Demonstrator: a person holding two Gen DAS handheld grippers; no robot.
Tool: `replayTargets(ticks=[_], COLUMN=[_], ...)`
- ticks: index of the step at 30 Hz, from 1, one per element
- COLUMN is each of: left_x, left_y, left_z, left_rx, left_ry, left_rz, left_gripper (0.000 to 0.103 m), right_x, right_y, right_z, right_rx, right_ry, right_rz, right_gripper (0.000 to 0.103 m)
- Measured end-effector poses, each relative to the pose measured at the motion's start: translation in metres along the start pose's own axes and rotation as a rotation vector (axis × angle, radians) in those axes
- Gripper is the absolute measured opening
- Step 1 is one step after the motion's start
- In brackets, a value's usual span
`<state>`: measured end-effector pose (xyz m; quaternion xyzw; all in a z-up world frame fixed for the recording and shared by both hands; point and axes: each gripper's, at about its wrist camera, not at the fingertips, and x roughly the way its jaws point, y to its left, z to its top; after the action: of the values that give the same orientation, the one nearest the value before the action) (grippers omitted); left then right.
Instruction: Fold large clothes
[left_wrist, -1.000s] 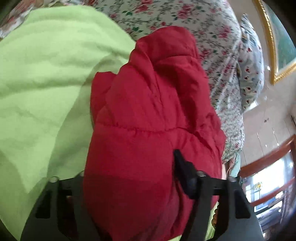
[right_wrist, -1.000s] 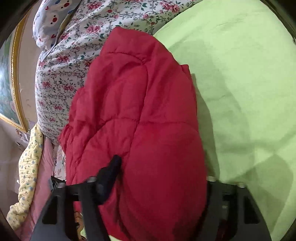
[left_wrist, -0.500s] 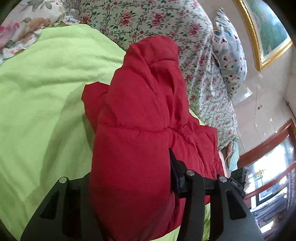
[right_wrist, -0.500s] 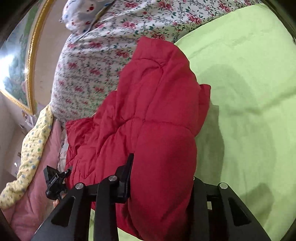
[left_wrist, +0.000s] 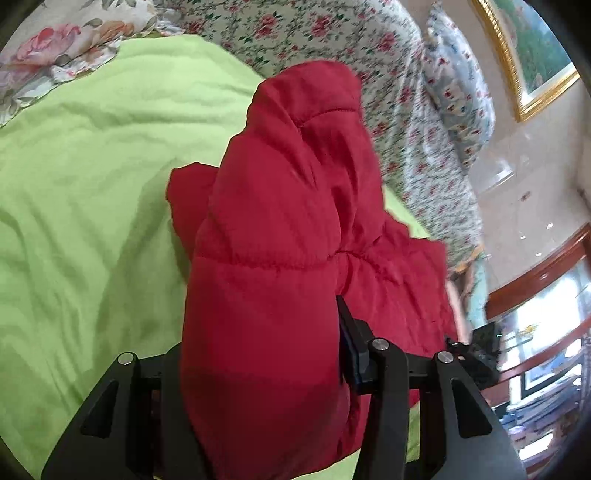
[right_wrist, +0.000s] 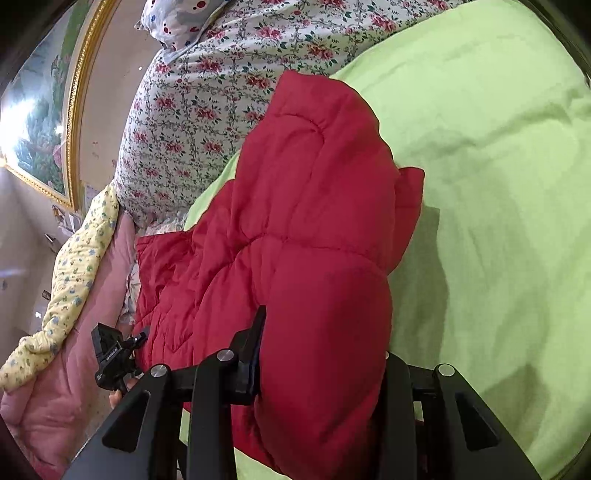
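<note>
Left and right wrist views, both looking along the gripper fingers onto a bed. A red quilted jacket (left_wrist: 280, 236) lies bunched on the lime-green blanket (left_wrist: 85, 206), towards the edge of the blanket that meets the floral quilt (left_wrist: 413, 122); part of the garment spreads flat on the blanket beside the raised, puffed fold. The left gripper (left_wrist: 258, 354) is clamped on one thick roll of the jacket, the padding bulging between its black fingers (left_wrist: 349, 343). The right gripper (right_wrist: 321, 354) is likewise clenched on a second padded roll of the same jacket, its inner finger pressed into the fabric. Both pairs of jaws closed in on the padding a moment ago, with the jacket between them. Each gripper appears small at the side of the other's view, at the jacket's near edge. A spotted pillow (right_wrist: 177, 22) lies beyond the floral quilt, and a gold-framed painting (right_wrist: 40, 122) hangs on the wall behind. A yellow patterned cloth (right_wrist: 70, 280) rests on pink bedding (right_wrist: 88, 325) at the bed's side.
</note>
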<state>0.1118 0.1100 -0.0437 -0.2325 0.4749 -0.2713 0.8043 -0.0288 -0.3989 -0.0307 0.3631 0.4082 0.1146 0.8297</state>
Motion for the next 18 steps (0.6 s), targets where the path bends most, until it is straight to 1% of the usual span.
replayTargets(ticks=[3, 7, 10, 12, 15, 18], left_x=[0.009, 0.012, 0.011, 0.009, 0.007, 0.005], left_y=[0.006, 0.009, 0.006, 0.003, -0.005, -0.01], left_z=[-0.004, -0.006, -0.008, -0.008, -0.01, -0.012], left_rx=[0.011, 0.015, 0.032, 0.049, 0.094, 0.114], left_ry=[0.004, -0.005, -0.015, -0.027, -0.044, -0.054], left_rz=[0.048, 0.067, 0.11, 0.155, 0.211, 0.243], left_gripper=[0.052, 0.058, 0.066, 0.077, 0.079, 0.08], right_x=[0.006, 0.008, 0.008, 0.008, 0.007, 0.008], right_y=[-0.009, -0.015, -0.015, -0.014, -0.014, -0.014], right_z=[-0.001, -0.003, -0.003, -0.003, -0.003, -0.003], right_rx=[0.027, 0.034, 0.034, 0.031, 0.027, 0.03], right_ry=[0.006, 0.002, 0.003, 0.002, 0.004, 0.003], right_rz=[-0.017, -0.025, -0.039, -0.048, -0.057, -0.062], right_gripper=[0.039, 0.042, 0.046, 0.048, 0.05, 0.053])
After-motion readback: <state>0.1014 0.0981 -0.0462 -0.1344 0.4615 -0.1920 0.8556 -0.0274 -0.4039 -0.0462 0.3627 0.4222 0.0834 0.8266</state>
